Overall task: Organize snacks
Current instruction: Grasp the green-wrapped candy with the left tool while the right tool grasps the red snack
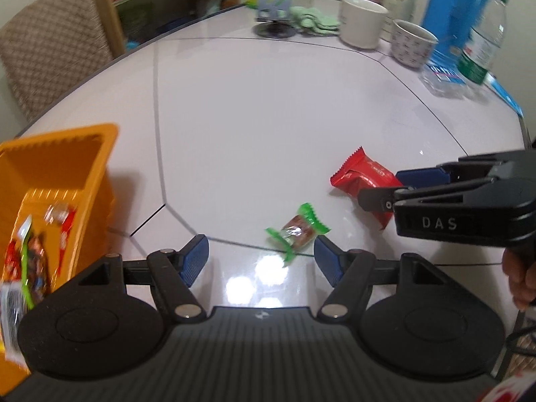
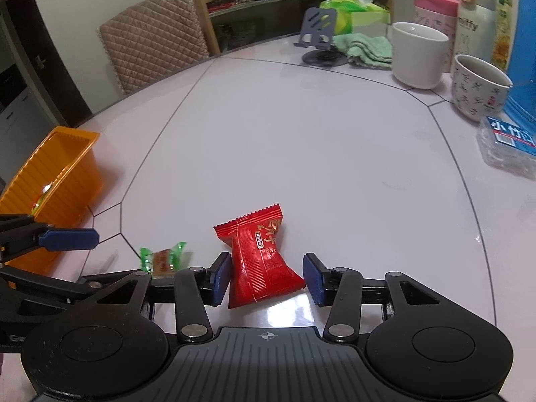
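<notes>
The right gripper [image 2: 266, 276] stands over the red snack packet [image 2: 259, 256], which lies on the pale glossy table [image 2: 301, 154] between its blue pads; the left pad [image 2: 219, 278] touches the packet's side, the right pad [image 2: 315, 278] stands just clear of its corner, so the jaws are partly closed around it but not yet pressing from both sides. The left gripper [image 1: 261, 259] is wide open and holds nothing; the green-wrapped candy [image 1: 296, 231] lies on the table just ahead of its fingertips, nearer the right pad [image 1: 326, 261], touching neither. The orange plastic basket [image 1: 100, 154] sits at the left, wrapped snacks [image 1: 30, 254] inside it.
</notes>
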Action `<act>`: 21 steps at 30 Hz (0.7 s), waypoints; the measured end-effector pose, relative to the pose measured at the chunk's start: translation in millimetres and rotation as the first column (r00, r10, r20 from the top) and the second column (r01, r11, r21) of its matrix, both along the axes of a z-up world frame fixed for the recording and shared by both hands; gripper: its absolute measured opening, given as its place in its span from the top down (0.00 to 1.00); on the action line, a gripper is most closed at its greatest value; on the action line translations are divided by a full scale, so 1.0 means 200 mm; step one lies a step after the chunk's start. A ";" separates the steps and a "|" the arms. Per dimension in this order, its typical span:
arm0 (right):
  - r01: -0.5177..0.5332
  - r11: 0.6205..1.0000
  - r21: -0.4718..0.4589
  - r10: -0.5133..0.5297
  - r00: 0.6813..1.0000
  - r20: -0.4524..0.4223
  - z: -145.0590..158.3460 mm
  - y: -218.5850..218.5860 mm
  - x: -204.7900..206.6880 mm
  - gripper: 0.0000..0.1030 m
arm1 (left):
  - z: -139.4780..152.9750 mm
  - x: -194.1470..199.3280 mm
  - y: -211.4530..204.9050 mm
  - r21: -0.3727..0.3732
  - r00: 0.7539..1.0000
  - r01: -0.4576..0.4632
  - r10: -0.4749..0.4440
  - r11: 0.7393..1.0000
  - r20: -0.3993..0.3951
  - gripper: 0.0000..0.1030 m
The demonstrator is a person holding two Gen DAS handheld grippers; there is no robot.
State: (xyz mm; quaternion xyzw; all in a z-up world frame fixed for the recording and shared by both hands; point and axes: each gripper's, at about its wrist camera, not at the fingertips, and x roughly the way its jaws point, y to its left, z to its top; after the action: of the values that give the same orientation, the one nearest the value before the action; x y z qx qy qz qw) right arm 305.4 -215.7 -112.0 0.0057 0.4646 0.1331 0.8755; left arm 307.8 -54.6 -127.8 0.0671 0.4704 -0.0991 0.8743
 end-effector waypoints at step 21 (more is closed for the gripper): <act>0.024 0.999 0.027 -0.023 1.000 -0.021 0.01 -0.07 -0.01 0.51 | -0.08 0.08 -0.07 -0.044 0.998 0.051 -0.052 0.998 -0.030 0.83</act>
State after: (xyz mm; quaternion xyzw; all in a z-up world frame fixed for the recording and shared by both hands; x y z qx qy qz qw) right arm 302.6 -229.5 -110.3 0.0246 0.4717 0.1291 0.8719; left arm 324.4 -68.8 -144.3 0.0586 0.4800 -0.1329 0.8652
